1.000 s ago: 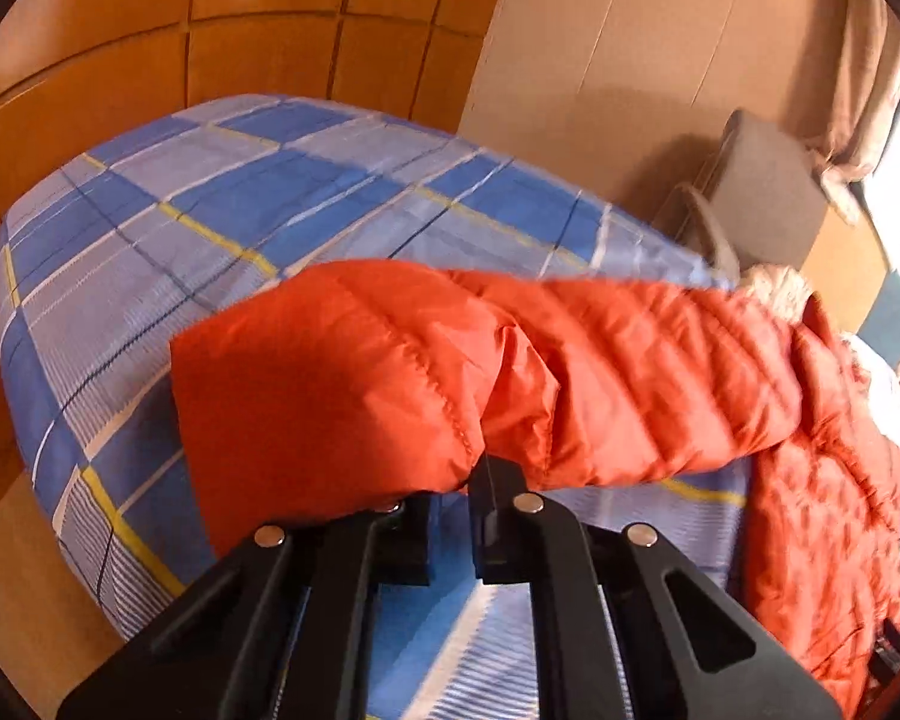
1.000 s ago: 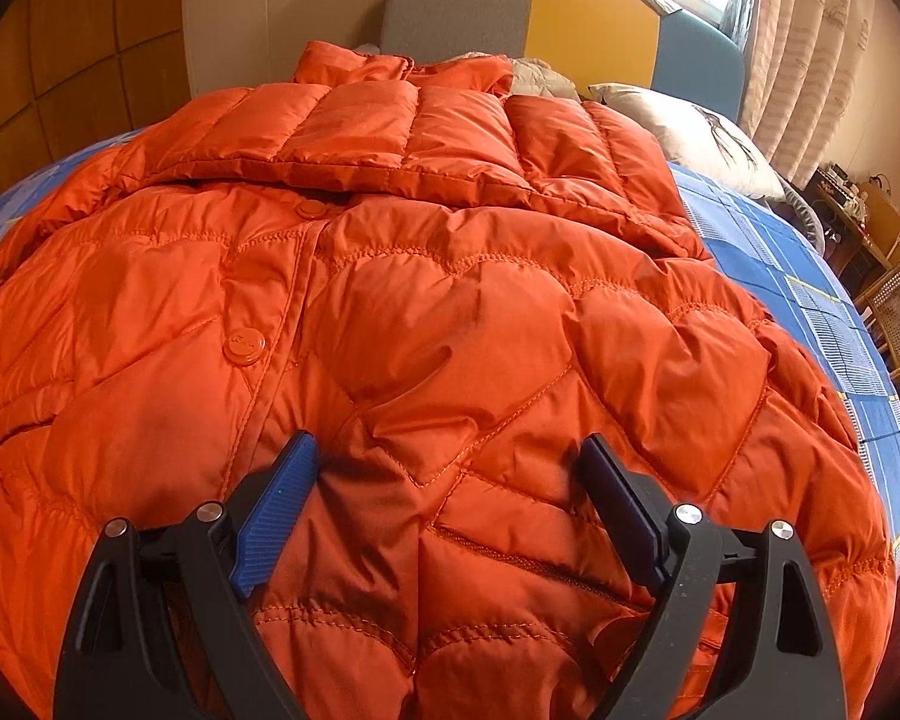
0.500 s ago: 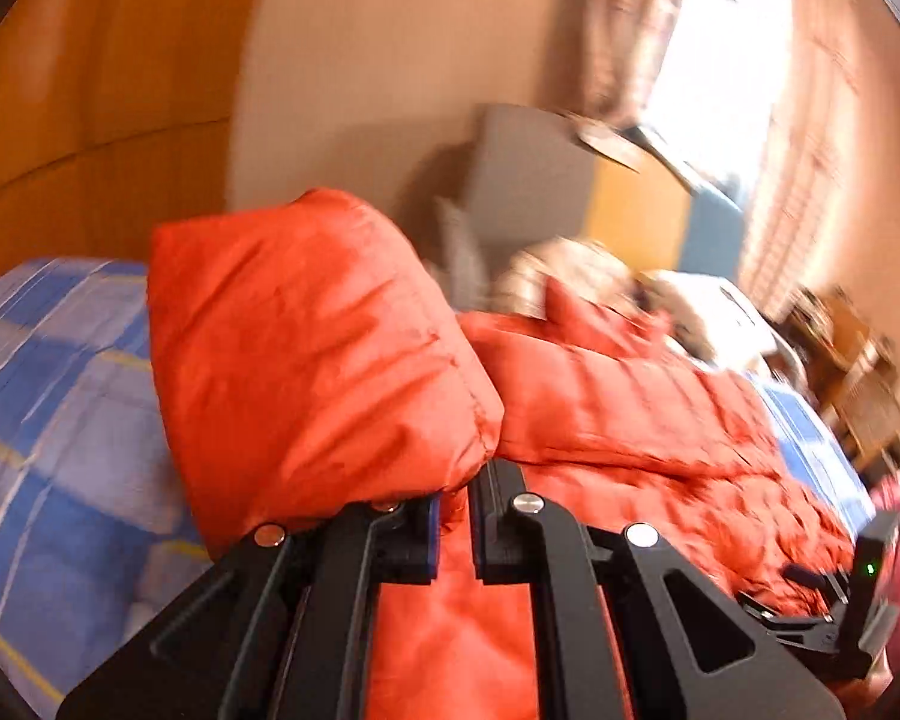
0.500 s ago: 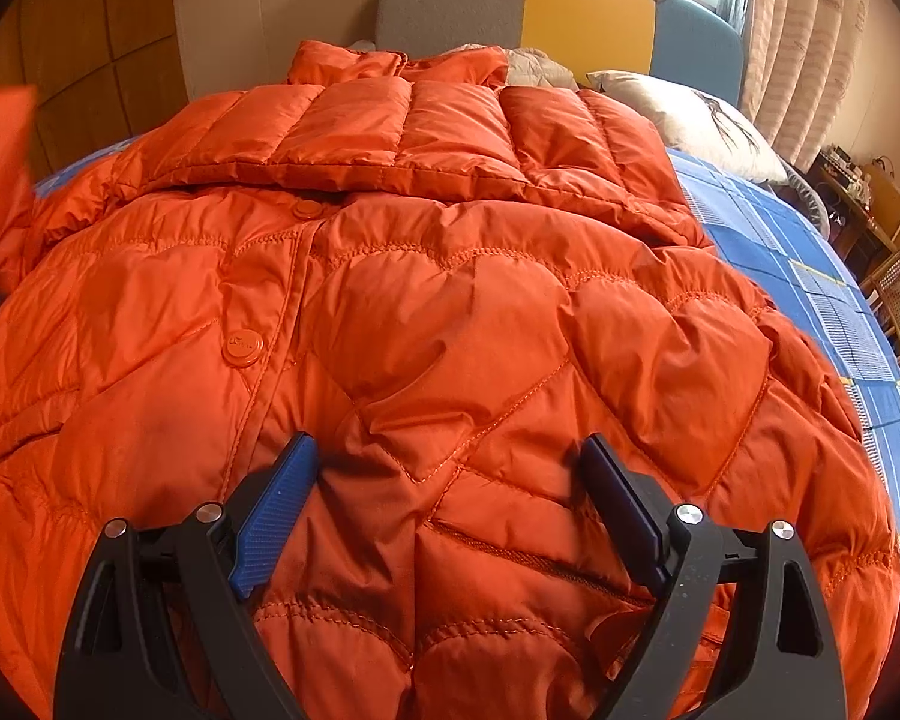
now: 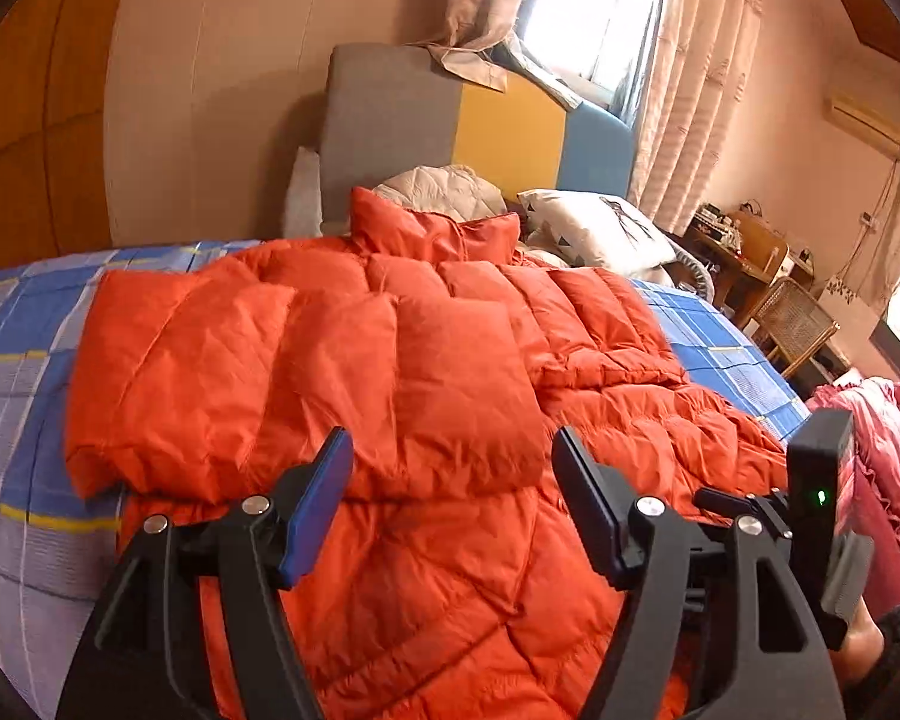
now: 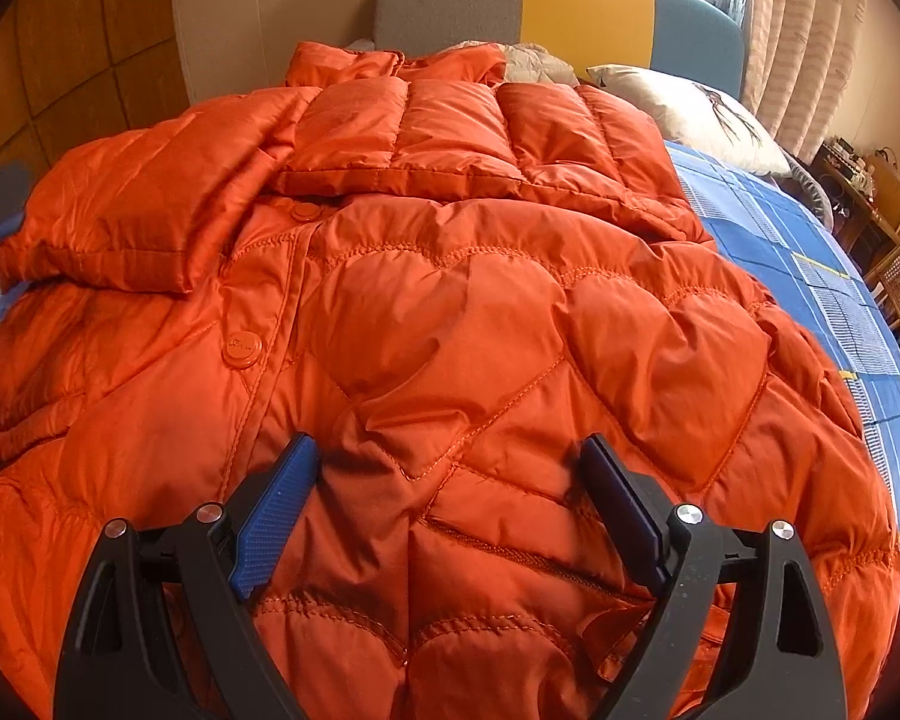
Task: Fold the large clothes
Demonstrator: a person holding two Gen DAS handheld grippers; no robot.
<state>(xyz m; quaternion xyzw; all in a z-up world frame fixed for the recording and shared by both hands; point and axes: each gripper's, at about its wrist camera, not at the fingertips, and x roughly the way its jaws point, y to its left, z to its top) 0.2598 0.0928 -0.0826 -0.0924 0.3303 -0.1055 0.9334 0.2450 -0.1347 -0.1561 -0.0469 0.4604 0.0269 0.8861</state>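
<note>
My left gripper sits low over the near left part of the puffy orange quilted down jacket, jaws opening, blue pads spread apart; the folded sleeve's edge lies in the gap between them but the pads aren't pressing on it. My right gripper has its jaws spread wide, tips down on the jacket's lower front, a ridge of fabric bunched between them, pads apart from each other; whether they pinch that ridge I can't tell. Jacket lies front up, spread flat on the blue-and-grey checked bedsheet, round orange snap buttons along the placket. Left sleeve is folded in across the chest, cuff edge toward me; the other sleeve lies folded across the upper chest, just below the collar. From the left view, my right gripper's black body with a green light shows at the jacket's right edge. Beyond the collar: a white pillow with a dark print, a beige quilted bundle, then the grey, yellow and blue panelled headboard. Far right: pink ruffled fabric, a wicker chair, pale curtains at the window.
</note>
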